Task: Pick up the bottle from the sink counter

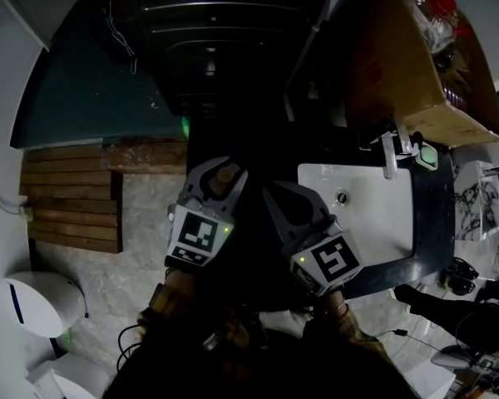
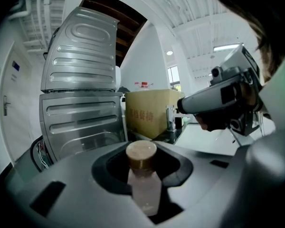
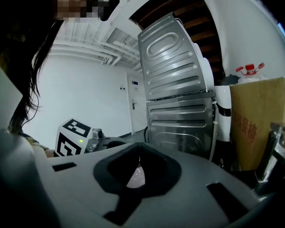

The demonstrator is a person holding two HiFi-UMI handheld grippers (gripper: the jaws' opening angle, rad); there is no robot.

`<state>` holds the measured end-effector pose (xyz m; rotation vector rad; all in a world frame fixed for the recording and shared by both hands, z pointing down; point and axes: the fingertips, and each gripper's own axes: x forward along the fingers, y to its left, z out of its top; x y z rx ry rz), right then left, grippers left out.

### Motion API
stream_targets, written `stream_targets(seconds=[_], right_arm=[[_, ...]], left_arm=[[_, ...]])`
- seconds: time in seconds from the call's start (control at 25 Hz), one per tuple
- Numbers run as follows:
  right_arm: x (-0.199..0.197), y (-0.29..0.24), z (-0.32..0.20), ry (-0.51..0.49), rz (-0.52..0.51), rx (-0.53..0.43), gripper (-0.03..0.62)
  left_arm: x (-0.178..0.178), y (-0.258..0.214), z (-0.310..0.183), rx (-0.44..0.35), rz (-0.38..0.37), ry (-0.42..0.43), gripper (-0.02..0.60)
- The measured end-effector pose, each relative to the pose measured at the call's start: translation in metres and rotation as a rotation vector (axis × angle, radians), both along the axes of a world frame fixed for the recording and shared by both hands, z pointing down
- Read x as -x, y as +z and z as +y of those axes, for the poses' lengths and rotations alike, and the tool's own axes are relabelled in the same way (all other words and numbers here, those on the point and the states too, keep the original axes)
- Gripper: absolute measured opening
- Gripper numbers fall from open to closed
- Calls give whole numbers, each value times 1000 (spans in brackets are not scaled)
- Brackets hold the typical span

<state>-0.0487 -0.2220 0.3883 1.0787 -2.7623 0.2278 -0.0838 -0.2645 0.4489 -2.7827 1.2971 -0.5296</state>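
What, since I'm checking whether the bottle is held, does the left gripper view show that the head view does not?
Left gripper view only: the bottle's pale body, clamped between the jaws of the left gripper, with ribbed metal panels standing behind.
Head view only: the white sink, the wooden slats on the floor, and the left gripper's marker cube.
Both: the bottle's brown cap, the cardboard box and the right gripper.
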Motion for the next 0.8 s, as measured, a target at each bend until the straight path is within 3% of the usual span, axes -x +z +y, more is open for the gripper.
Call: stream_targets(seconds=[0.8], right_arm=[[-8, -57, 36, 53, -47, -140, 17]], left_arm=[[-8, -88, 70, -128, 49, 105, 118]])
